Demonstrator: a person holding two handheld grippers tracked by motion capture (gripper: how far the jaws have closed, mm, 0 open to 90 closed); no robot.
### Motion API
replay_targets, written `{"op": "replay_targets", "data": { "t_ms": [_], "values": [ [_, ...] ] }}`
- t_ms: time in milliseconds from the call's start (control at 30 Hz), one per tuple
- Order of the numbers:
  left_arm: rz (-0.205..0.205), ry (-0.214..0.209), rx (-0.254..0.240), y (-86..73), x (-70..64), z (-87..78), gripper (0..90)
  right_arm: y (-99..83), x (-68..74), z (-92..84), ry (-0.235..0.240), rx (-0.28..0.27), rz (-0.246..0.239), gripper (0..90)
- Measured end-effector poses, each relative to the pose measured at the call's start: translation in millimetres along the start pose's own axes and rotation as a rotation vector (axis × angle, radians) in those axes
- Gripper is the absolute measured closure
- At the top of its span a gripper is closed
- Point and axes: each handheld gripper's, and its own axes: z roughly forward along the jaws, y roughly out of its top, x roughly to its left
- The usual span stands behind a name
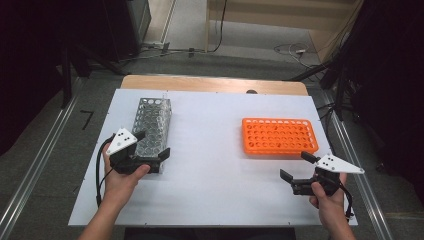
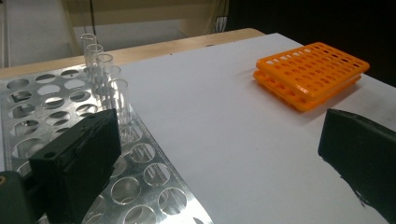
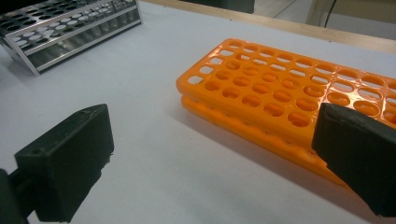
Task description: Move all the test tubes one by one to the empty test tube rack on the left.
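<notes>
Left tool (image 1: 152, 146) jaws spread wide, right tool (image 1: 299, 166) likewise, both hand-held low

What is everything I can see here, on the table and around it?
Metal rack: one, silvery, left part of the table, many round holes.
Glass tubes: about five, clear, standing upright in a row along one edge of the metal rack.
Orange rack: one, orange plastic, right part of the table, its holes look empty.
Table: one, white top with a wooden edge at the far side.
Cables: a few, dark and white, on the floor beyond the table.
Left tool: one, black, jaws open, at the near end of the metal rack.
Right tool: one, black, jaws open, just in front of the orange rack.
</notes>
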Motion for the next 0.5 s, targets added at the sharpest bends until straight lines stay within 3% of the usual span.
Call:
{"op": "replay_targets", "data": {
  "t_ms": [500],
  "values": [
    [-0.003,0.027,-0.045,-20.8,6.3,-30.1,0.0,-5.9,-6.8,1.0,-0.018,0.005,0.010,0.0]
  ]
}}
